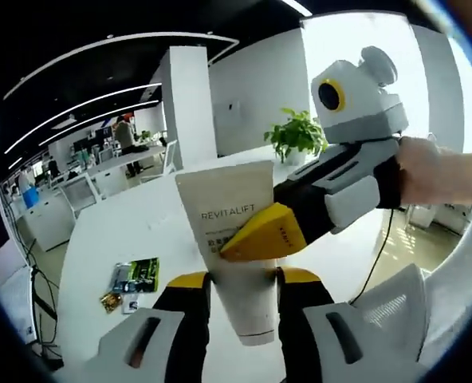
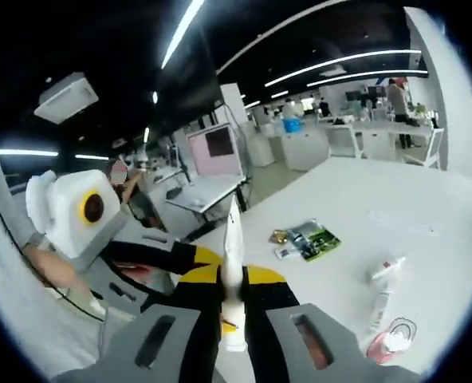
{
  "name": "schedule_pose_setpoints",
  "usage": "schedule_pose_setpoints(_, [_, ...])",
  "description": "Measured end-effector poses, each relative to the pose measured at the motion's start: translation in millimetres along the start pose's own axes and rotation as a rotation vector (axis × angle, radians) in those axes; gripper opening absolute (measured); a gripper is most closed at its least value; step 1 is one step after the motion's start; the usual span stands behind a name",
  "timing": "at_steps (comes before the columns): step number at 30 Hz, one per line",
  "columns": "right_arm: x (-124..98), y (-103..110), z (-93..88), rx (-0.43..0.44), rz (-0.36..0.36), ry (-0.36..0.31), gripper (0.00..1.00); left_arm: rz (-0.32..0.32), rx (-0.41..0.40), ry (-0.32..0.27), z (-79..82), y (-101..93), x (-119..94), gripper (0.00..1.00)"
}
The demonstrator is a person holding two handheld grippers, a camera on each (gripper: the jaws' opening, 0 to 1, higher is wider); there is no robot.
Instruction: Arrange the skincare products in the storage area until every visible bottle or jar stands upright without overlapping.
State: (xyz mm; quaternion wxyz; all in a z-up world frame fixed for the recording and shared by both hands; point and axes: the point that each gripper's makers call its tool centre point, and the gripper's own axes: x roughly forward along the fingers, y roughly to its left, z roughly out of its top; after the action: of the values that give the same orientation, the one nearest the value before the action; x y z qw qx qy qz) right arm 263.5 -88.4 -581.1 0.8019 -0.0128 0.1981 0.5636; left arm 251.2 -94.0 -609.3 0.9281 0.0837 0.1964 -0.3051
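White surface (image 1: 140, 231): carries green packet (image 1: 136, 275); pink-capped bottle (image 2: 389, 339) lies on its side. Tube (image 1: 232, 239), marked REVITALIFT, held above surface, cap end toward cameras. Left hand-held gripper (image 1: 244, 279) clamps tube near cap; right hand-held gripper (image 2: 233, 291) pinches its edge.
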Motion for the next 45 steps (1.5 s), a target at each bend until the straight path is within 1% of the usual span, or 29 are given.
schedule_pose_setpoints(1, [-3,3,0.6,-0.020,0.026,0.006,0.08,-0.058,-0.023,-0.017,1.7,-4.0,-1,0.30])
schedule_pose_setpoints(2, [-6,8,1.2,-0.034,0.058,0.005,0.08,-0.093,-0.037,-0.025,2.9,-5.6,-2,0.30])
schedule_pose_setpoints(3, [-9,14,2.6,-0.065,0.108,-0.001,0.08,-0.131,-0.013,-0.027,3.9,-7.7,-4,0.30])
schedule_pose_setpoints(4, [-12,19,5.0,-0.098,0.149,-0.015,0.08,-0.181,0.031,-0.035,7.1,-14.2,-5,0.29])
schedule_pose_setpoints(5, [-14,22,5.6,-0.091,0.173,-0.017,0.08,-0.218,0.070,-0.030,8.1,-19.3,-6,0.29])
schedule_pose_setpoints(6, [-18,30,6.2,-0.125,0.232,-0.021,0.08,-0.269,0.121,-0.034,9.8,-23.9,-8,0.30])
schedule_pose_setpoints(7, [-20,35,10.4,-0.174,0.266,-0.049,0.08,-0.309,0.132,-0.037,11.7,-28.7,-10,0.30])
schedule_pose_setpoints(8, [-22,43,12.3,-0.177,0.311,-0.055,0.08,-0.369,0.116,-0.044,12.2,-31.3,-13,0.29])
schedule_pose_setpoints(9, [-24,45,11.7,-0.209,0.331,-0.049,0.08,-0.389,0.106,-0.054,12.7,-29.5,-14,0.28])
schedule_pose_setpoints(11, [-28,56,14.7,-0.271,0.388,-0.074,0.08,-0.459,0.111,-0.082,20.3,-38.0,-20,0.25])
schedule_pose_setpoints(12, [-30,58,13.1,-0.288,0.425,-0.073,0.08,-0.495,0.125,-0.091,22.6,-43.1,-23,0.24])
schedule_pose_setpoints(15, [-35,60,15.1,-0.304,0.454,-0.088,0.08,-0.521,0.128,-0.091,23.9,-48.1,-22,0.23])
schedule_pose_setpoints(17, [-36,58,15.1,-0.308,0.459,-0.089,0.09,-0.530,0.127,-0.098,25.1,-50.2,-20,0.22])
schedule_pose_setpoints(19, [-36,55,14.2,-0.322,0.447,-0.090,0.09,-0.512,0.131,-0.104,26.0,-49.1,-14,0.21])
schedule_pose_setpoints(20, [-35,53,11.1,-0.339,0.443,-0.069,0.10,-0.503,0.139,-0.100,25.4,-48.9,-11,0.21])
schedule_pose_setpoints(21, [-35,50,6.4,-0.355,0.432,-0.037,0.11,-0.488,0.168,-0.087,22.6,-48.6,-6,0.21])
schedule_pose_setpoints(23, [-32,40,-1.8,-0.397,0.376,0.023,0.13,-0.451,0.193,-0.066,17.8,-46.9,2,0.20])
schedule_pose_setpoints(24, [-30,37,-3.7,-0.401,0.358,0.030,0.13,-0.440,0.204,-0.058,15.1,-45.7,6,0.20])
schedule_pose_setpoints(25, [-29,30,-8.2,-0.417,0.321,0.052,0.14,-0.428,0.210,-0.051,11.8,-43.9,12,0.20])
schedule_pose_setpoints(27, [-29,23,-14.7,-0.456,0.270,0.086,0.15,-0.421,0.209,-0.048,7.1,-43.3,21,0.20])
schedule_pose_setpoints(29, [-30,20,-18.1,-0.480,0.239,0.108,0.15,-0.425,0.198,-0.058,4.5,-45.2,29,0.20])
schedule_pose_setpoints(31, [-33,14,-21.2,-0.479,0.206,0.124,0.16,-0.437,0.185,-0.073,3.8,-49.1,34,0.20])
schedule_pose_setpoints(33, [-36,9,-23.0,-0.484,0.178,0.135,0.17,-0.436,0.178,-0.096,4.7,-50.9,40,0.20])
schedule_pose_setpoints(35, [-39,4,-22.5,-0.481,0.158,0.132,0.17,-0.445,0.147,-0.114,5.4,-52.5,47,0.20])
schedule_pose_setpoints(37, [-44,-5,-20.6,-0.443,0.138,0.125,0.18,-0.451,0.135,-0.127,5.6,-53.5,54,0.20])
schedule_pose_setpoints(38, [-47,-14,-19.1,-0.431,0.120,0.120,0.17,-0.453,0.126,-0.129,5.2,-53.8,59,0.20])
schedule_pose_setpoints(40, [-51,-19,-18.3,-0.431,0.099,0.116,0.17,-0.453,0.124,-0.129,3.5,-53.7,64,0.20])
schedule_pose_setpoints(42, [-57,-29,-18.3,-0.411,0.056,0.112,0.19,-0.458,0.126,-0.128,0.7,-52.6,71,0.20])
schedule_pose_setpoints(45, [-64,-37,-18.9,-0.384,0.015,0.102,0.20,-0.470,0.137,-0.143,-2.7,-51.6,79,0.19])
